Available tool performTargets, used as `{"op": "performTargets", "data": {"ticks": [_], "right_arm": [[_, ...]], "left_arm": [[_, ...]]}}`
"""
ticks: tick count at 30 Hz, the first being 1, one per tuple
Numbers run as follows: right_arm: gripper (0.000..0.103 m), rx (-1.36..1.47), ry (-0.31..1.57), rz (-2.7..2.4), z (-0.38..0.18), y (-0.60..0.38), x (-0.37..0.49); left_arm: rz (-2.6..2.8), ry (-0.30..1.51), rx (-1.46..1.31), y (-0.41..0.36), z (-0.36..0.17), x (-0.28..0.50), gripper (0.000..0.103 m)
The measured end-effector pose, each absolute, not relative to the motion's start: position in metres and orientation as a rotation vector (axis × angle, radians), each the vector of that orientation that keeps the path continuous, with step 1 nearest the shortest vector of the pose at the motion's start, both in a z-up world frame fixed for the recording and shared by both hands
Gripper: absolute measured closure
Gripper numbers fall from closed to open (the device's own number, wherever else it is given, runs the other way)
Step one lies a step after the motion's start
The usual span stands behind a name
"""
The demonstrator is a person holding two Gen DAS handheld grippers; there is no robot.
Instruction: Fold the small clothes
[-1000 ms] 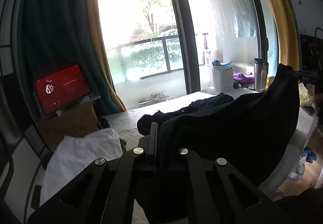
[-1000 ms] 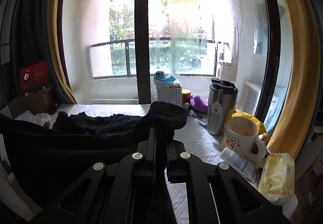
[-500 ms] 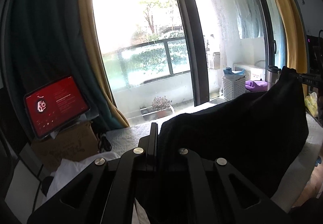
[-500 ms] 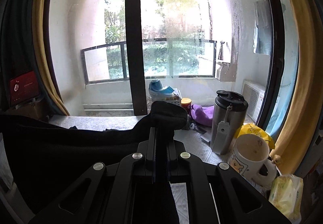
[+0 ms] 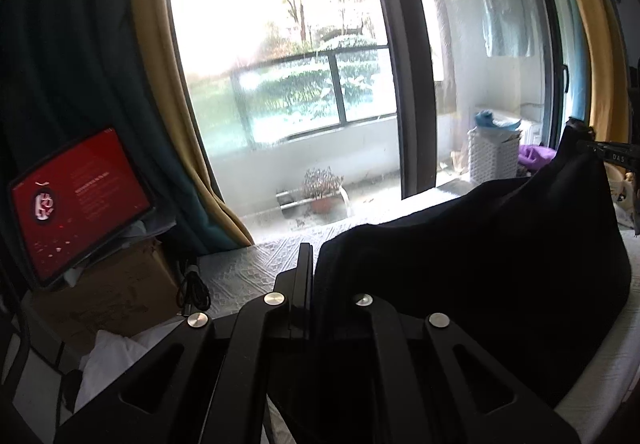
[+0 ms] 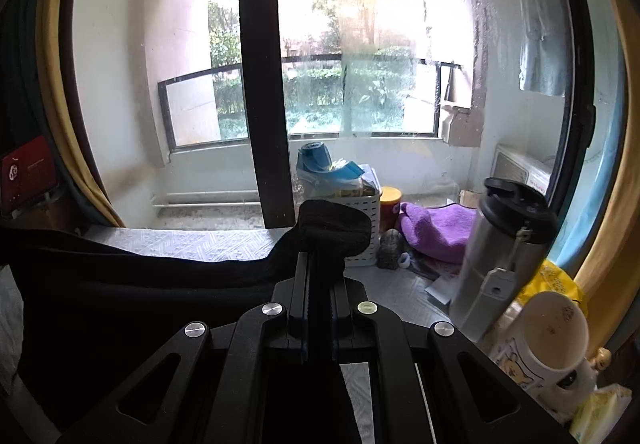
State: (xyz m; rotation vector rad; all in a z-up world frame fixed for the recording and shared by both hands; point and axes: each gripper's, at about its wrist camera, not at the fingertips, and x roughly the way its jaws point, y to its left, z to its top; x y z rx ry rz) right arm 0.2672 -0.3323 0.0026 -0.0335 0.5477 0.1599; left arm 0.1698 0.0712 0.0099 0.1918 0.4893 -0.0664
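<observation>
We hold the black garment [image 5: 480, 252] stretched between us above the table [image 5: 248, 268]: our left gripper [image 5: 310, 264] is clamped on one corner, our right gripper [image 6: 318, 272] on the other, near the flask [image 6: 500, 256].

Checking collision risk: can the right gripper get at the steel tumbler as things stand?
Probably not: the right gripper is shut on the black garment, so it isn't free, though the path to the steel tumbler on its right looks open.

Matt black cloth garment [image 5: 480, 252]
</observation>
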Motion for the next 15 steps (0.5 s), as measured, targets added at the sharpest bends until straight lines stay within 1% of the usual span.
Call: {"op": "performTargets", "data": {"ticks": [5,15], "right_arm": [[0.096,-0.039,0.584,0.164,-0.011,-0.325,0.301],[0.096,-0.068,0.706,0.186,-0.058,-0.312,0.373]], "left_arm": [[-0.071,0.543,0.187,0.079,-0.012,0.207,0.099],[-0.098,0.693,0.16,0.092,-0.058,0.28,0.099]]}}
